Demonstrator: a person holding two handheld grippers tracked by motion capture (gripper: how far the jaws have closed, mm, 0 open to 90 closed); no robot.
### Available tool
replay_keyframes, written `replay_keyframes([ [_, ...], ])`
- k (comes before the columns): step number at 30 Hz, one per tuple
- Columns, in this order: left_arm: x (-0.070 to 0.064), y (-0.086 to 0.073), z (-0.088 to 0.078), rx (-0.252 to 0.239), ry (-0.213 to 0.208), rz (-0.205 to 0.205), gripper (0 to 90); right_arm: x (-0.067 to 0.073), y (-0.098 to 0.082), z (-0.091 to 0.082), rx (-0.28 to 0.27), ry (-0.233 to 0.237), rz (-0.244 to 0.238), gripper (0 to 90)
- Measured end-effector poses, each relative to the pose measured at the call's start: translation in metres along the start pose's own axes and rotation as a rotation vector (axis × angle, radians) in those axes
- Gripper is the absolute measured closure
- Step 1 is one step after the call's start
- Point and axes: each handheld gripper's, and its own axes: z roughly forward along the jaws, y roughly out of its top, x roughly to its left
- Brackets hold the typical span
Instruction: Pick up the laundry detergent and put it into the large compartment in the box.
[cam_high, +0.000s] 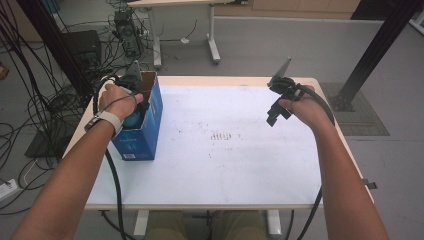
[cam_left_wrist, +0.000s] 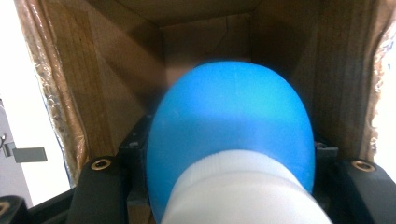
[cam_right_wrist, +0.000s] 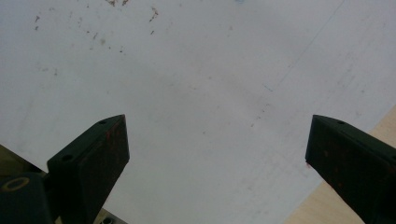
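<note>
A blue cardboard box (cam_high: 145, 135) stands open-topped at the left edge of the white table (cam_high: 225, 165). My left gripper (cam_high: 135, 111) reaches down into it, shut on a rounded blue object (cam_high: 131, 120) with a white end. In the left gripper view the blue object (cam_left_wrist: 229, 121) sits between the black jaws of the left gripper (cam_left_wrist: 229, 154), with the box's brown inner walls (cam_left_wrist: 93, 84) around it. My right gripper (cam_high: 275, 116) hovers over the table's far right part. Its jaws stand wide open, and between them the right gripper (cam_right_wrist: 217, 144) has only the bare tabletop (cam_right_wrist: 187, 70).
Faint brown marks (cam_high: 222, 136) dot the table's middle. Tangled cables (cam_high: 30, 115) and black equipment lie on the floor to the left. Another table's legs (cam_high: 212, 40) stand behind, and a black post (cam_high: 375, 50) rises at the right. The table's wooden rim (cam_right_wrist: 345, 196) runs near the right gripper.
</note>
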Motion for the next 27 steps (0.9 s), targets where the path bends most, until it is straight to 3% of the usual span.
replay_keyframes([
  [27, 0.0010, -0.0008, -0.0004, 0.002, -0.003, -0.001, 37.6, 0.0020, 0.0014, -0.0015, -0.004, 0.000, -0.006, 6.1],
])
